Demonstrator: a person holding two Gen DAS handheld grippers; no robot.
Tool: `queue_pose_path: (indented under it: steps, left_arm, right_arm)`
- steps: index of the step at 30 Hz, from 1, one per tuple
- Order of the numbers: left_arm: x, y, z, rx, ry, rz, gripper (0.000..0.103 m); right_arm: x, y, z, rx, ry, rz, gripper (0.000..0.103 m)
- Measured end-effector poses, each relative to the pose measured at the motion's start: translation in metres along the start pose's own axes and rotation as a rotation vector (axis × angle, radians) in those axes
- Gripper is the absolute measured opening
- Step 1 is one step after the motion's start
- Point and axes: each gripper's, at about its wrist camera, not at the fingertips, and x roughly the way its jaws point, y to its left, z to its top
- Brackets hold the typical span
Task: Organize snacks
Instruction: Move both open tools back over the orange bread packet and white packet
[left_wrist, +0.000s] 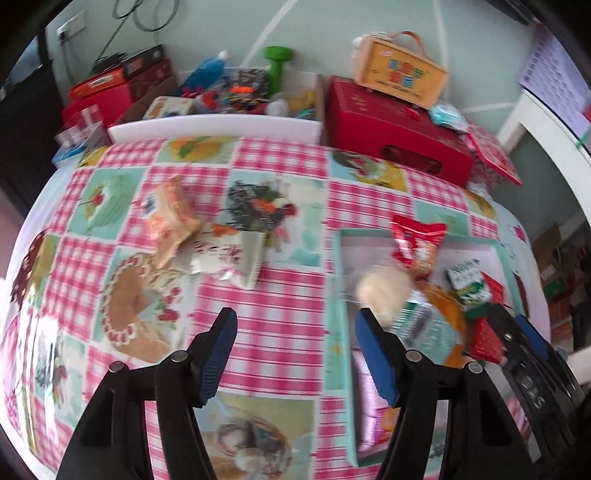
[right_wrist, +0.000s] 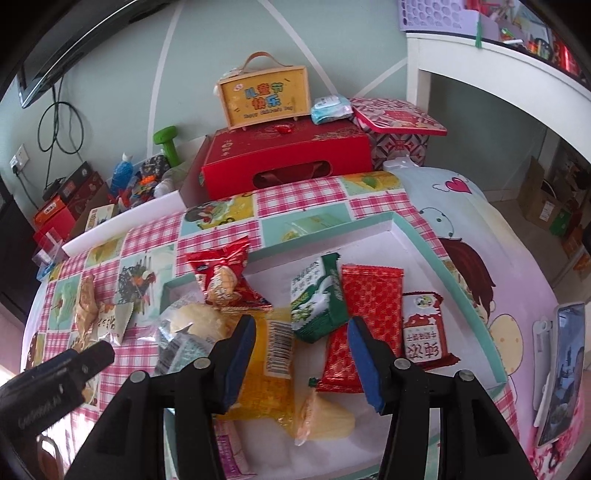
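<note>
Snacks fill teal-rimmed tray on desk's right; two packets lie far left. Left hand-held gripper & right hand-held gripper: jaws parted, holding nothing.

Home, I'd say, lived-in room. My table wears pink checked oilcloth with food prints. Behind it, upper centre, red gift box under yellow children's-day case, green dumbbell left of them. Wall socket with cable at far left, white shelf upper right, cardboard boxes on floor at right.
</note>
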Motion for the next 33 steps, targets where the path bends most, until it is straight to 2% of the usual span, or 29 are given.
queue_pose_path:
  steps: [6, 9, 19, 28, 29, 31, 32, 33]
  left_arm:
    - [0.007, 0.050, 0.005, -0.110, 0.013, 0.101, 0.071]
    - [0.009, 0.071, 0.007, -0.140, 0.016, 0.143, 0.076]
    - [0.010, 0.121, 0.008, -0.240, 0.031, 0.176, 0.078]
    - [0.016, 0.140, 0.007, -0.274, 0.056, 0.189, 0.082]
    - [0.018, 0.141, 0.007, -0.275, 0.062, 0.190, 0.082]
    - [0.021, 0.143, 0.007, -0.274, 0.072, 0.198, 0.082]
    - [0.023, 0.143, 0.006, -0.272, 0.076, 0.205, 0.084]
    - [0.024, 0.144, 0.006, -0.272, 0.081, 0.212, 0.090]
  right_arm:
    - [-0.004, 0.031, -0.004, -0.068, -0.008, 0.043, 0.056]
    - [-0.005, 0.048, -0.008, -0.107, -0.006, 0.066, 0.056]
    - [-0.007, 0.109, -0.027, -0.248, 0.001, 0.143, 0.056]
    - [0.006, 0.140, -0.042, -0.311, 0.038, 0.178, 0.056]
    - [0.008, 0.142, -0.043, -0.311, 0.044, 0.183, 0.056]
    - [0.014, 0.145, -0.045, -0.312, 0.062, 0.192, 0.071]
    - [0.016, 0.147, -0.047, -0.314, 0.068, 0.194, 0.072]
    - [0.018, 0.148, -0.048, -0.318, 0.074, 0.195, 0.072]
